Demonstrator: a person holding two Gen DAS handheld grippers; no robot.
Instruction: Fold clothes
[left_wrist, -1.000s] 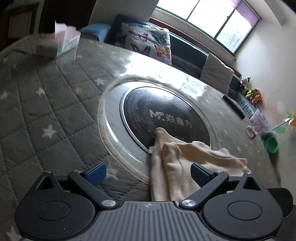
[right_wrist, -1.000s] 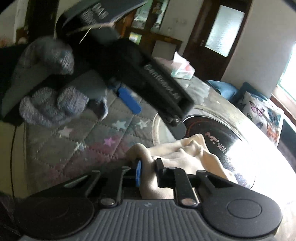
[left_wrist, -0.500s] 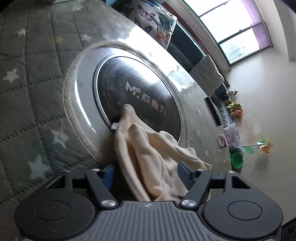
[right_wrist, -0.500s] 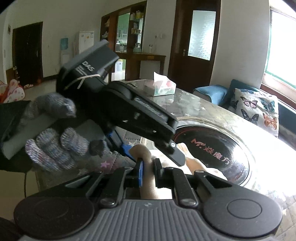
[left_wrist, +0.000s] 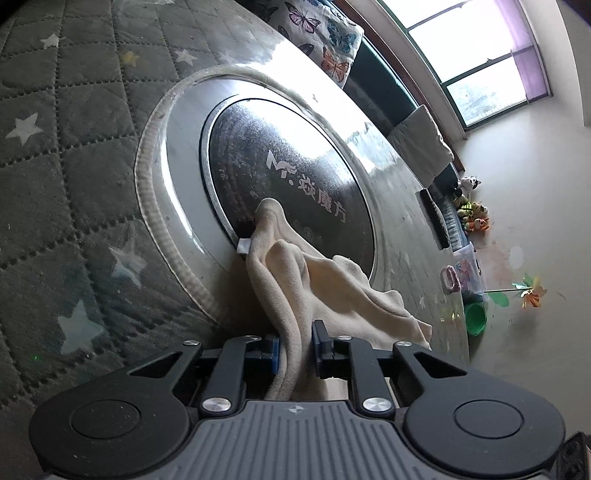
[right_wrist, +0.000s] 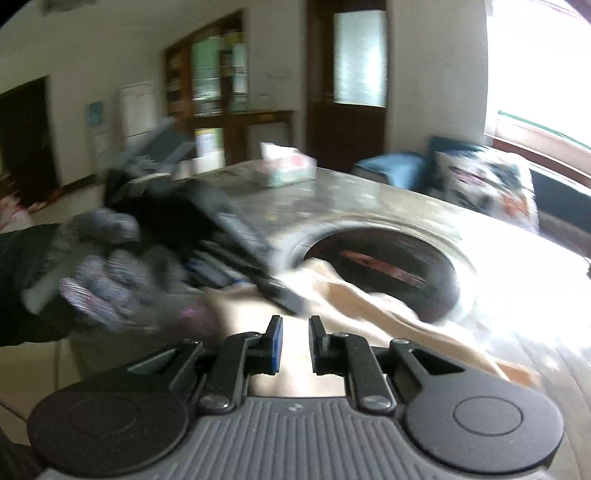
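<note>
A cream fleece garment (left_wrist: 325, 280) lies crumpled on the round table, partly over the black glass hob (left_wrist: 291, 173) in its middle. My left gripper (left_wrist: 295, 349) is shut on a fold of the garment's near edge. In the blurred right wrist view the same garment (right_wrist: 369, 306) lies ahead, and my right gripper (right_wrist: 295, 345) is shut on its near part, with cloth between the fingers. The left gripper and its gloved hand (right_wrist: 110, 280) show at the left of that view.
A grey quilted star-pattern cover (left_wrist: 66, 147) lies over the table around the steel ring. A tissue box (right_wrist: 284, 170) stands at the table's far side. A sofa with a butterfly cushion (left_wrist: 321, 40) is behind. Toys (left_wrist: 472, 218) lie on the floor to the right.
My left gripper has closed on the garment's near fold; it was open around it before. My right gripper has kept hold and swung, blurring its view.
</note>
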